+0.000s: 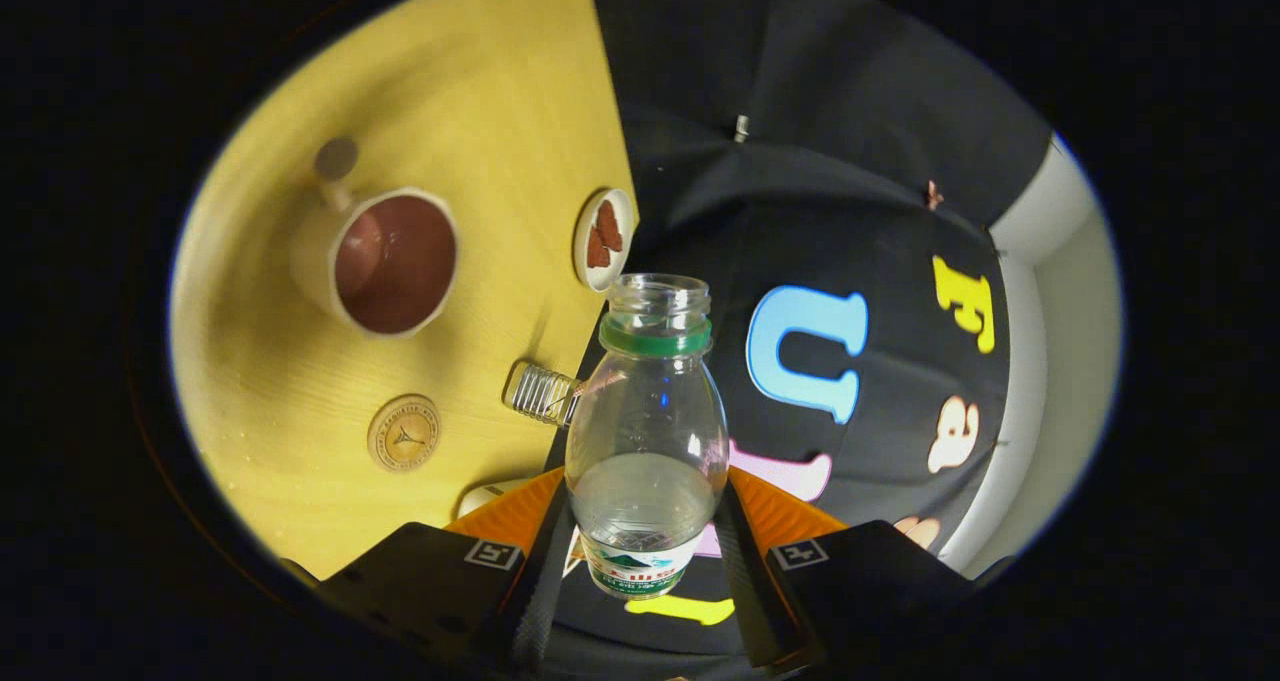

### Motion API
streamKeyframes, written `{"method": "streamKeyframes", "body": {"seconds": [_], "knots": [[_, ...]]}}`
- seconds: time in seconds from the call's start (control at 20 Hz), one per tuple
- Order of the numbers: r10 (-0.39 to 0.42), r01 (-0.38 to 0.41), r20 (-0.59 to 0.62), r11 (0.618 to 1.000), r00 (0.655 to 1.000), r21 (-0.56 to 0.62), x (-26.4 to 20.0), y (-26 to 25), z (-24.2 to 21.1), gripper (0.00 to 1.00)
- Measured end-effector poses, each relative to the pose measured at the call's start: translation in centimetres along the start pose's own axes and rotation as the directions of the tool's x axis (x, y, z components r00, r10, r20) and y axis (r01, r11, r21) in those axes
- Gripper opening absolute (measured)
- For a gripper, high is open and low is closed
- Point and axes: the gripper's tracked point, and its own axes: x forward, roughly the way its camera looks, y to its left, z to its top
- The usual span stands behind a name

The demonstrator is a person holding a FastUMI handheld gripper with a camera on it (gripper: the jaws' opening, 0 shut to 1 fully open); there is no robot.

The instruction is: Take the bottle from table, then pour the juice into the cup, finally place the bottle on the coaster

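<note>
Jaws clamped on the clear uncapped bottle [646,441], gripper [645,561] holding it aloft and tilted beside the table's edge, on the yellow table [480,81] from the left the empty cup [385,259], round coaster [404,433], ribbed clear glass [541,393], small dish [604,238] holding brown pieces.

We see the tool [645,546] rolled hard sideways, held up off the table [470,111]. Its two fingers [545,571] are closed on the bottle [647,441], one pressing each side of the lower body.
</note>
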Motion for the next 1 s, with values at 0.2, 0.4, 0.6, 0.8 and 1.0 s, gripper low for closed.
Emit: {"method": "streamKeyframes", "body": {"seconds": [0.2, 0.4, 0.6, 0.8, 1.0], "knots": [[0.011, -0.003, -0.03, 0.966, 0.999, 0.259, -0.9, -2.1, -1.4, 0.75], [0.02, 0.01, -0.053, 0.859, 0.998, 0.512, -1.3, -4.3, -3.1, 0.75], [0.042, -0.021, -0.007, 0.633, 0.999, 0.774, -1.6, -5.3, -3.3, 0.75], [-0.005, -0.026, 0.033, 0.455, 0.999, 0.89, -1.6, -6.3, -4.4, 0.76], [0.022, -0.083, 0.08, 0.275, 0.997, 0.958, -0.7, -3.7, -4.5, 0.75]]}}
